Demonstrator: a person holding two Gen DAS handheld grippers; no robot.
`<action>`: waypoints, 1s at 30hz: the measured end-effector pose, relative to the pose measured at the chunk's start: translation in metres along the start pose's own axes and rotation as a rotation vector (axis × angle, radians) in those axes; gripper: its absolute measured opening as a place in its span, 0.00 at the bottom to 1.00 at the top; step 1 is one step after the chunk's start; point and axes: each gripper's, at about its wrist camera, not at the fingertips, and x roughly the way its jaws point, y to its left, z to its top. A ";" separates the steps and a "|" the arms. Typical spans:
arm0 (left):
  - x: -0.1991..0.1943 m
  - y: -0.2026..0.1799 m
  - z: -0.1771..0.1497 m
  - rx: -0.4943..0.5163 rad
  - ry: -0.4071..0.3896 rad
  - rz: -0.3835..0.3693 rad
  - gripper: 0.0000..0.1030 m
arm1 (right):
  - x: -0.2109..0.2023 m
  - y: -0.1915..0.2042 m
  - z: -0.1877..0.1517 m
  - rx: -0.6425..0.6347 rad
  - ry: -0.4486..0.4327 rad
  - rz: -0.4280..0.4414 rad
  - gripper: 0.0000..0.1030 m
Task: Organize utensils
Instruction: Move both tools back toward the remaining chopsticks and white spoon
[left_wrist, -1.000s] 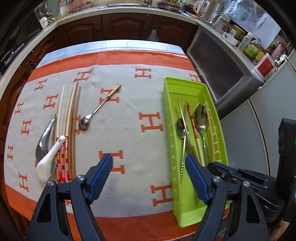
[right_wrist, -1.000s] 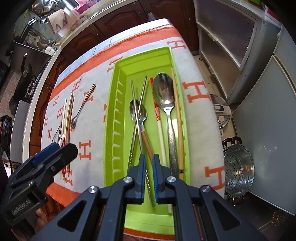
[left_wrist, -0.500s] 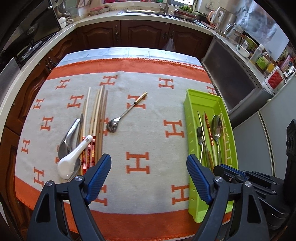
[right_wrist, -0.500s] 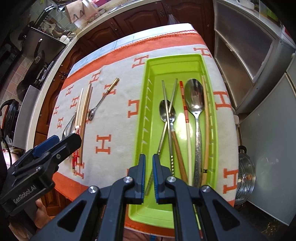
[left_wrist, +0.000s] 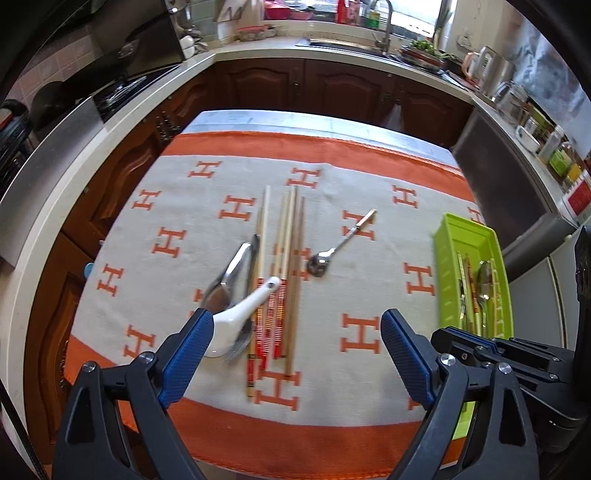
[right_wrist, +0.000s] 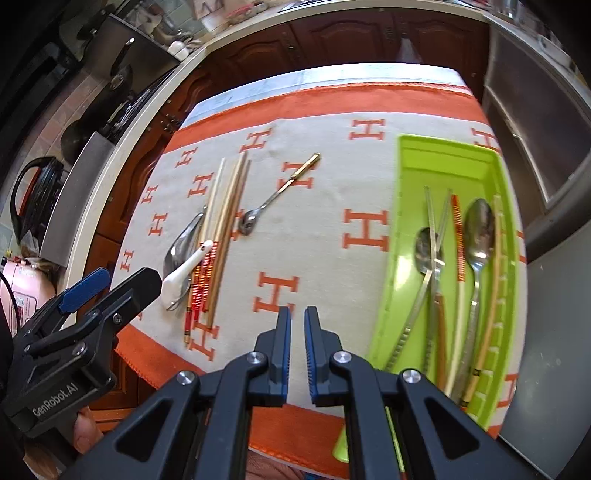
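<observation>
Left hand-held gripper (left_wrist: 295, 352) gapes, chopsticks (left_wrist: 282, 280) lying between its fingers

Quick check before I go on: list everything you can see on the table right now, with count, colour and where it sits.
Tray: one, lime green, right side of the cloth.
Utensils in tray: two metal spoons, several chopsticks, lying lengthwise.
Loose chopsticks: a bundle, exact count unclear, pale wood, some with red-banded ends, left of centre.
Soup spoon: one, white, lying across the bundle's near end.
Metal spoon: one, silver, left of the bundle.
Small spoon: one, silver with gold handle, right of the bundle.
Cloth: one, cream with orange letters and border, covering the table.
Left gripper: open, above the bundle's near end.
Right gripper: nearly shut, empty.
</observation>
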 end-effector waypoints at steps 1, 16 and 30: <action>0.000 0.006 0.000 -0.007 0.000 0.008 0.88 | 0.003 0.005 0.002 -0.007 0.004 0.006 0.07; 0.038 0.089 0.010 -0.103 0.058 0.076 0.88 | 0.063 0.052 0.034 -0.011 0.054 0.069 0.19; 0.068 0.112 0.029 -0.071 0.078 0.093 0.88 | 0.124 0.068 0.043 -0.013 0.053 0.033 0.19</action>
